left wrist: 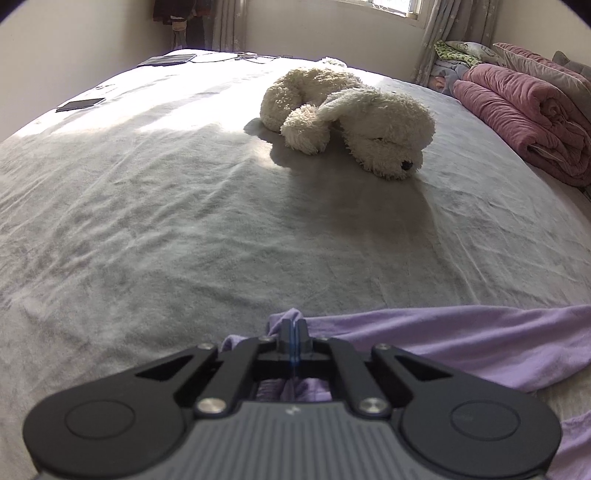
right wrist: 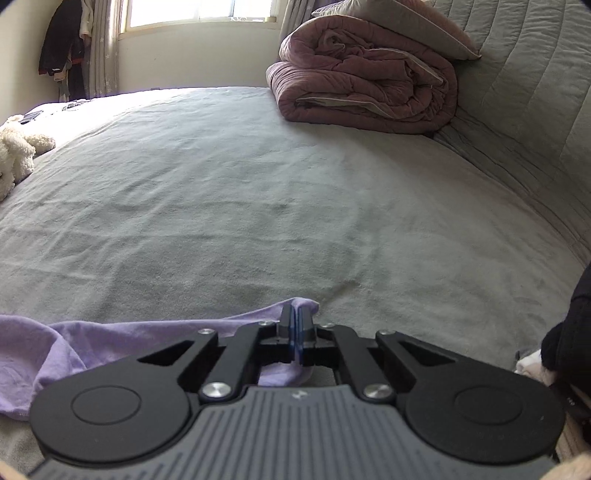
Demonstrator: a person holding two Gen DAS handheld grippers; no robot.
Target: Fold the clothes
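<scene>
The left hand-held gripper [left wrist: 294,328] is clamped on a bunched edge of the lilac garment [left wrist: 461,343], its jaws pressed together with cloth between them; the right hand-held gripper [right wrist: 296,325] is likewise closed on another edge of the same garment [right wrist: 110,339], a corner poking out past its fingertips. The garment lies stretched between the two along the near part of the bed [left wrist: 184,221], on its grey sheet; farther off a white plush dog [left wrist: 351,118] rests on the sheet, and a rolled pink quilt [right wrist: 365,88] sits by the quilted headboard [right wrist: 524,92], below the window [right wrist: 195,11].
</scene>
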